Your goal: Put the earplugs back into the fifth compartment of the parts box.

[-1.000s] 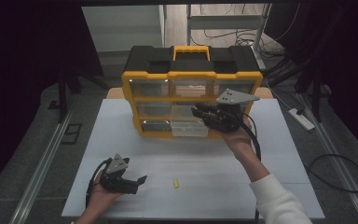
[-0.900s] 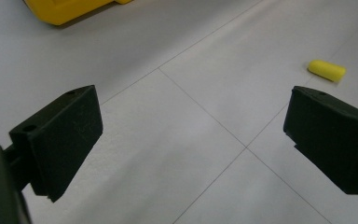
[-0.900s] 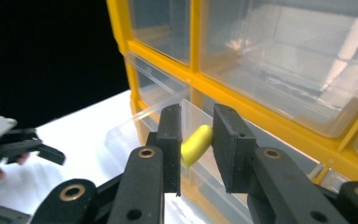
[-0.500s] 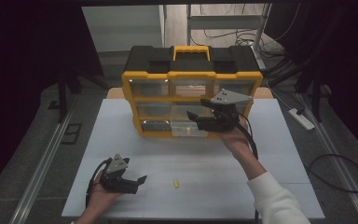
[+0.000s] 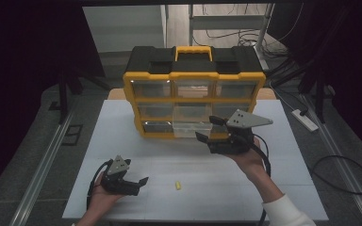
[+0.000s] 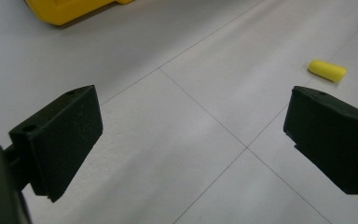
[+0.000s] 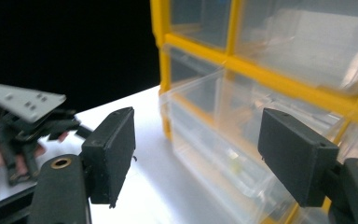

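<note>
A yellow and black drawer organizer [image 5: 193,94] stands at the back of the white table [image 5: 122,141]. Its bottom middle clear drawer [image 5: 192,128] is pulled out; a small pale yellow piece [image 7: 233,161] lies inside that drawer [image 7: 223,154]. My right gripper [image 5: 209,128] hovers open just right of the drawer front, its jaws [image 7: 196,158] wide apart and holding nothing. A small yellow cylinder [image 5: 177,186] lies on the table near the front. My left gripper [image 5: 141,184] rests open to its left, pointing at the cylinder [image 6: 327,71], jaws [image 6: 191,135] empty.
The organizer's other clear drawers are shut. A power strip [image 5: 304,120] and cables lie on the floor to the right. Metal rails [image 5: 47,160] run along the table's left side. The organizer's yellow corner [image 6: 70,9] shows far ahead of the left gripper.
My right gripper has drawn back from the organizer's front, lower and nearer the person. The left gripper and the yellow cylinder have not moved.
</note>
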`<state>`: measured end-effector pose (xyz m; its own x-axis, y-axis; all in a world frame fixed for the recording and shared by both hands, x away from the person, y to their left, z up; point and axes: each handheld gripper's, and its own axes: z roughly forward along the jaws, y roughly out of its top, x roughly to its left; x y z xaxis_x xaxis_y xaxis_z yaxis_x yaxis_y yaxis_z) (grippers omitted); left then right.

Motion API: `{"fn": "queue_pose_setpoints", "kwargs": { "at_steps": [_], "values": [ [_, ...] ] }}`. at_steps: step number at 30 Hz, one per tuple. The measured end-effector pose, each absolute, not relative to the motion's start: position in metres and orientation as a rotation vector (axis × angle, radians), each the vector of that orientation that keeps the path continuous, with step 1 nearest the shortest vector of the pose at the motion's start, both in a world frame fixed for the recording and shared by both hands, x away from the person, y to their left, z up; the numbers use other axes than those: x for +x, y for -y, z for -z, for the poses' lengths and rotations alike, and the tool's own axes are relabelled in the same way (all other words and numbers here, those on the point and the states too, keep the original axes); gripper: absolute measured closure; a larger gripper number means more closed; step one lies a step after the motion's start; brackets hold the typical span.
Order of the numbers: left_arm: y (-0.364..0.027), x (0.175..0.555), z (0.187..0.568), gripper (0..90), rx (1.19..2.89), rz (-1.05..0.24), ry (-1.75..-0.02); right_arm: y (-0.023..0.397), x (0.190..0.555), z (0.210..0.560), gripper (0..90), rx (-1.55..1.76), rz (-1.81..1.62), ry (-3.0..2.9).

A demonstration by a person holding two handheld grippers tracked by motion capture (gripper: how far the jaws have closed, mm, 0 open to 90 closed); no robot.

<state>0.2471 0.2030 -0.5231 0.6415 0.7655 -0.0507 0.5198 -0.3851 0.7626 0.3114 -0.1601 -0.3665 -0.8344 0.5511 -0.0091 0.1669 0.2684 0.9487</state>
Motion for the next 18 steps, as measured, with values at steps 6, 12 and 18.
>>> {"fn": "queue_pose_setpoints", "kwargs": {
  "at_steps": [6, 12, 18],
  "values": [
    [-0.202, 0.247, 0.523, 4.5, 2.078, -0.395, -1.001, 0.162, 0.294, 0.389, 27.7, 0.639, -1.575, -2.265],
    [-0.203, 0.247, 0.523, 4.5, 2.079, -0.398, -1.002, 0.155, 0.290, 0.413, 27.1, 0.623, -1.530, -2.354],
    [-0.203, 0.247, 0.523, 4.5, 2.077, -0.401, -0.999, 0.143, 0.291, 0.432, 26.5, 0.614, -1.466, -2.442]
  ]
}}
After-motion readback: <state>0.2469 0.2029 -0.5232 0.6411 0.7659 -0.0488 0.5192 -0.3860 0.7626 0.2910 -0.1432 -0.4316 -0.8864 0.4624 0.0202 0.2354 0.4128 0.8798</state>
